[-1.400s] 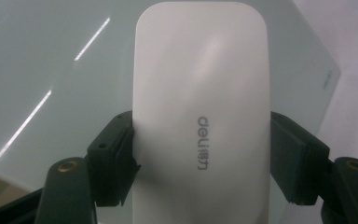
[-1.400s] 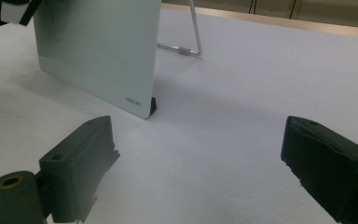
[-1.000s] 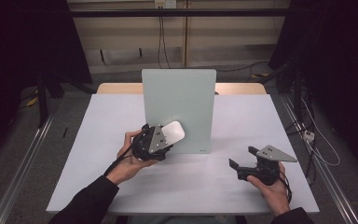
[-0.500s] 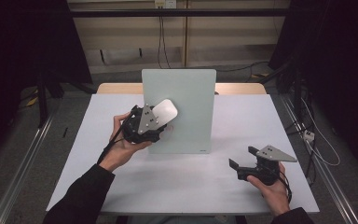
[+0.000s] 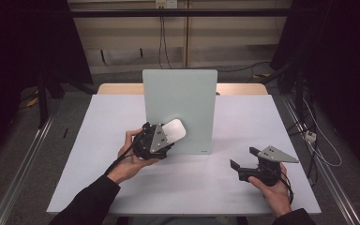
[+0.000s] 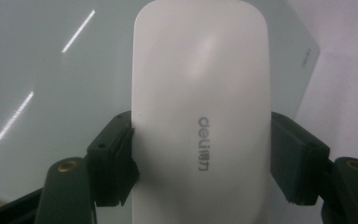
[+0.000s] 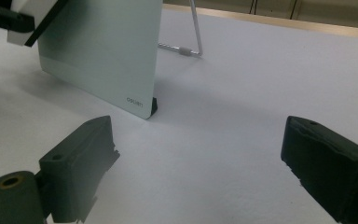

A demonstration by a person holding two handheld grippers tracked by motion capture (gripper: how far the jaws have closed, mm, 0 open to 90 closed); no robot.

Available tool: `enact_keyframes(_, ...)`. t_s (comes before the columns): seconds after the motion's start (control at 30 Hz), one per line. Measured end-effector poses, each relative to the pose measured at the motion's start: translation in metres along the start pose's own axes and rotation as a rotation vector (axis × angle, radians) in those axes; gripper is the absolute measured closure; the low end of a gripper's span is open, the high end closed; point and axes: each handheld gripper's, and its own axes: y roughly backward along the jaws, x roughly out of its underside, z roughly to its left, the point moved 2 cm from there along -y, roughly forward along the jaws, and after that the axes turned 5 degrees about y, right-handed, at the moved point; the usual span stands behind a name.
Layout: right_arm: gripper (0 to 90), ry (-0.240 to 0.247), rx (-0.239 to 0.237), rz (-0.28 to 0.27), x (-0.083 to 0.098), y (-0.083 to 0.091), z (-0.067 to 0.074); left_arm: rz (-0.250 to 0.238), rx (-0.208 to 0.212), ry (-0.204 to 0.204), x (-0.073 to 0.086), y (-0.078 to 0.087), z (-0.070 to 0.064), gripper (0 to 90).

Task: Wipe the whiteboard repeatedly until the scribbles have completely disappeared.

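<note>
Now left gripper (image 5: 161,138) jaws clamp white mouse (image 6: 200,107) before board (image 5: 187,93); right gripper (image 5: 246,161) rests, jaws wide, empty.

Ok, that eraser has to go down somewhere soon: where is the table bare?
Bare: the tabletop left of the upright board, and the front strip between the left claw, holding the white eraser, and the open right claw. Crowded: at the board's foot.

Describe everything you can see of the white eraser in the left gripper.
The eraser is a smooth, white, rounded oblong, plastic-looking, with grey "deli" lettering along its length. The left gripper clamps it across its sides, a black pad on each. It is held up off the table against the lower left face of the standing board; real contact cannot be told.
</note>
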Motion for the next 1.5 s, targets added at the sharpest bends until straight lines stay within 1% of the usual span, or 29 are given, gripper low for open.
enact_keyframes(0.07,9.3,0.001,-0.001,0.0,0.0,0.0,0.0,0.012,0.015,-0.014,0.003,-0.003,-0.006,31.0)
enact_keyframes(0.13,9.3,0.0,0.001,0.0,0.0,0.0,0.0,0.019,0.032,-0.014,0.005,-0.006,-0.01,31.0)
enact_keyframes(0.2,9.3,-0.002,0.001,0.001,0.0,0.0,0.0,0.03,0.046,-0.017,0.006,-0.008,-0.013,31.0)
enact_keyframes(0.33,9.3,0.0,0.001,0.0,0.0,0.0,0.0,0.046,0.071,-0.037,0.006,-0.015,-0.022,31.0)
enact_keyframes(0.37,9.3,-0.001,0.0,0.0,0.0,0.0,0.0,0.042,0.074,-0.034,0.006,-0.016,-0.024,30.9)
enact_keyframes(0.43,9.3,0.002,0.001,0.0,0.0,0.0,0.0,0.038,0.086,-0.023,0.004,-0.016,-0.022,31.0)
enact_keyframes(0.5,9.3,-0.002,0.001,0.0,0.0,0.0,0.0,0.031,0.086,-0.023,0.003,-0.015,-0.019,31.0)
enact_keyframes(0.6,9.3,0.0,0.001,0.001,0.0,0.0,0.0,0.0,0.086,0.013,-0.003,-0.01,-0.008,31.0)
enact_keyframes(0.63,9.3,-0.002,0.001,0.001,0.0,0.0,0.0,-0.012,0.077,0.022,-0.006,-0.008,-0.004,31.0)
enact_keyframes(0.7,9.3,0.0,0.0,0.0,0.0,0.0,0.0,-0.021,0.059,0.021,-0.009,-0.003,0.005,31.0)
enact_keyframes(0.8,9.3,-0.003,-0.001,0.0,0.0,0.0,-0.001,-0.05,0.037,0.054,-0.013,0.006,0.019,31.0)
enact_keyframes(0.83,9.3,-0.003,-0.001,0.0,0.0,0.0,0.0,-0.055,0.03,0.055,-0.014,0.008,0.024,31.0)
enact_keyframes(0.87,9.3,0.0,-0.001,-0.001,0.0,0.0,0.0,-0.065,0.02,0.067,-0.016,0.01,0.027,31.0)
enact_keyframes(0.9,9.3,0.001,0.0,0.0,0.0,0.0,0.0,-0.069,0.014,0.073,-0.017,0.013,0.031,31.0)
enact_keyframes(0.97,9.3,0.0,0.0,0.0,0.0,0.0,0.0,-0.075,0.007,0.072,-0.018,0.014,0.034,31.0)
enact_keyframes(1.0,9.3,0.0,0.0,0.0,0.0,0.0,0.0,-0.078,0.002,0.069,-0.017,0.013,0.033,31.0)
enact_keyframes(1.07,9.3,0.0,0.0,0.0,0.0,0.0,0.0,-0.074,-0.014,0.042,-0.016,0.011,0.028,31.0)
enact_keyframes(1.1,9.3,0.0,0.0,0.0,0.0,0.0,0.0,-0.067,-0.01,0.035,-0.014,0.009,0.024,31.0)
enact_keyframes(1.13,9.3,0.0,0.0,0.0,0.0,0.0,0.0,-0.06,0.004,0.03,-0.012,0.007,0.019,31.0)
enact_keyframes(1.23,9.3,0.0,0.0,0.0,0.0,0.0,0.0,-0.035,0.018,-0.012,-0.006,-0.002,0.004,30.9)
enact_keyframes(1.27,9.3,0.0,0.0,0.0,0.0,0.0,0.0,-0.031,0.033,-0.016,-0.004,-0.005,-0.001,31.0)
enact_keyframes(1.33,9.3,0.0,0.0,0.0,0.0,0.0,0.0,-0.019,0.047,-0.042,-0.001,-0.01,-0.009,30.9)
enact_keyframes(1.4,9.3,0.0,0.0,0.0,0.0,0.0,0.0,-0.008,0.057,-0.054,-0.001,-0.014,-0.015,30.9)
enact_keyframes(1.5,9.3,0.001,0.0,-0.001,0.0,0.0,0.0,-0.005,0.078,-0.057,-0.001,-0.018,-0.02,30.9)
